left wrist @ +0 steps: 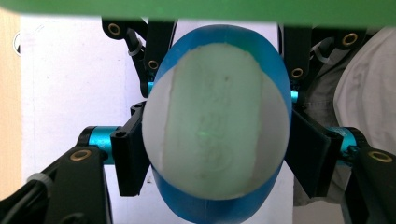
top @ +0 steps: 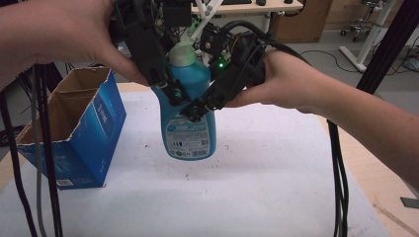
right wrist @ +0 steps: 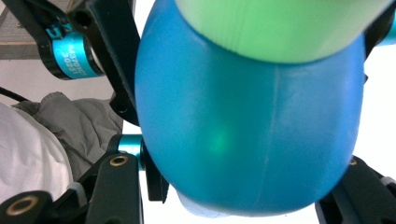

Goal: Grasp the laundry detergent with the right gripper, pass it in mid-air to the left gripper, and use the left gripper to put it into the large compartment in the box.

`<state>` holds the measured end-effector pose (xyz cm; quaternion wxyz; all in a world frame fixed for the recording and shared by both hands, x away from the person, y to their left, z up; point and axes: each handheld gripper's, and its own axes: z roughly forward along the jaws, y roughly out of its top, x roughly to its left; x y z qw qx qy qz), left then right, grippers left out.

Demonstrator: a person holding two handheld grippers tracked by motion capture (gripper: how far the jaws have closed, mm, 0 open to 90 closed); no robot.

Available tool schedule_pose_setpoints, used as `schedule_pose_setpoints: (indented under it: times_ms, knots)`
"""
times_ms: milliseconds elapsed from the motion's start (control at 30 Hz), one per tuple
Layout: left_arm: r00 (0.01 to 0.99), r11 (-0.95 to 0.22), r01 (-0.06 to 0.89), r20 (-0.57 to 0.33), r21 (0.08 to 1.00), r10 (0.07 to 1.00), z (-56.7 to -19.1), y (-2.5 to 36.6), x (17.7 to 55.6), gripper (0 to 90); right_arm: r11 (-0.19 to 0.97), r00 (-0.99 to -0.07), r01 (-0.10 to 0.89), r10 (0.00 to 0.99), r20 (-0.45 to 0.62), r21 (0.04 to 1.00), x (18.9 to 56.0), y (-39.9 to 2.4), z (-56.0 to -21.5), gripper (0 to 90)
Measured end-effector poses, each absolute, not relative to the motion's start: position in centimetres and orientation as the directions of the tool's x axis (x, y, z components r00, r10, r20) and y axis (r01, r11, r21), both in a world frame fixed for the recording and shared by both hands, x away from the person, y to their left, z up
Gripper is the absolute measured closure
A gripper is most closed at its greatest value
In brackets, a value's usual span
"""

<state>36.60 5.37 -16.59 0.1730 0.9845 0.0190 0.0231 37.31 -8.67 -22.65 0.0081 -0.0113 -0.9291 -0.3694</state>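
The blue bottle [top: 188,113] with its pale green cap [top: 183,53] hangs upright in the air above the white table cover [top: 276,173], clear of the surface and just to the right of the open blue cardboard box [top: 74,133]. Its label faces the high camera; the base is well off the table.

Both tools are on the bottle. The left gripper [top: 168,91] comes down from above at the bottle's left shoulder, and the left gripper view shows its two black jaws closed against opposite sides of the blue body [left wrist: 217,121]. The right gripper [top: 200,106] reaches in from the right at a slant and meets the body lower, near the top of the label; in the right gripper view its jaws stand on either side of the blue wall [right wrist: 247,121], apparently pressed to it — the contact on the right-hand jaw is partly out of frame.

Status, as judged from these views:
- Done: the bottle is grasped and lifted, held by two grippers.
- Not yet done: the bottle is not in the box, whose inside looks empty as far as it can be seen, nor is it set down anywhere.

Likely remaining work — move the bottle left over the box opening, lower it in and release. This is a judgement; the destination is not confirmed.
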Motion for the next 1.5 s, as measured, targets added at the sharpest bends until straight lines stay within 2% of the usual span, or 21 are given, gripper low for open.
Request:
schedule_pose_setpoints:
  times_ms: [400, 967, 1000, 1067, 1167, 1200, 1333, 1400, 1500]
  knots:
    - [0.998, -0.937, 0.044, 0.032, 0.345, 0.059, -16.6, 5.5, 36.7, 36.7, 0.729, -1.000, 0.020, 0.009, 0.020, 0.684, 37.2, -8.5, -22.7, 46.2]
    - [0.998, -0.933, 0.038, 0.033, 0.357, 0.053, -16.5, 5.9, 36.7, 37.9, 0.726, -1.000, 0.024, 0.012, 0.022, 0.687, 37.1, -8.4, -22.7, 45.1]
    - [0.997, -0.931, 0.050, 0.030, 0.361, 0.065, -16.5, 6.0, 36.6, 37.9, 0.721, -1.000, 0.026, 0.013, 0.024, 0.692, 37.1, -8.4, -22.8, 44.3]
    - [0.997, -0.934, 0.057, 0.032, 0.353, 0.073, -16.5, 6.1, 36.7, 38.0, 0.713, -0.999, 0.037, 0.017, 0.036, 0.700, 37.4, -8.5, -22.9, 34.1]
    - [0.997, -0.937, 0.060, 0.034, 0.344, 0.076, -16.6, 6.2, 36.8, 38.0, 0.712, -1.000, 0.021, 0.008, 0.023, 0.702, 37.9, -8.8, -23.1, 25.7]
    - [0.996, -0.937, 0.063, 0.033, 0.343, 0.079, -16.6, 6.2, 36.8, 38.0, 0.706, -0.998, 0.055, 0.028, 0.050, 0.706, 37.7, -8.8, -23.1, 21.3]
    - [0.994, -0.935, 0.085, 0.029, 0.345, 0.101, -16.4, 6.8, 37.0, 38.0, 0.710, -0.997, 0.075, 0.046, 0.059, 0.700, 38.0, -9.3, -23.2, 20.8]
    - [0.992, -0.931, 0.106, 0.027, 0.351, 0.123, -16.3, 7.2, 37.1, 38.0, 0.716, -0.994, 0.104, 0.083, 0.064, 0.690, 38.3, -9.7, -23.3, 13.1]
    - [0.987, -0.921, 0.138, 0.031, 0.363, 0.160, -16.0, 8.0, 37.3, 38.0, 0.727, -0.991, 0.129, 0.120, 0.060, 0.674, 38.8, -10.4, -23.7, 13.1]
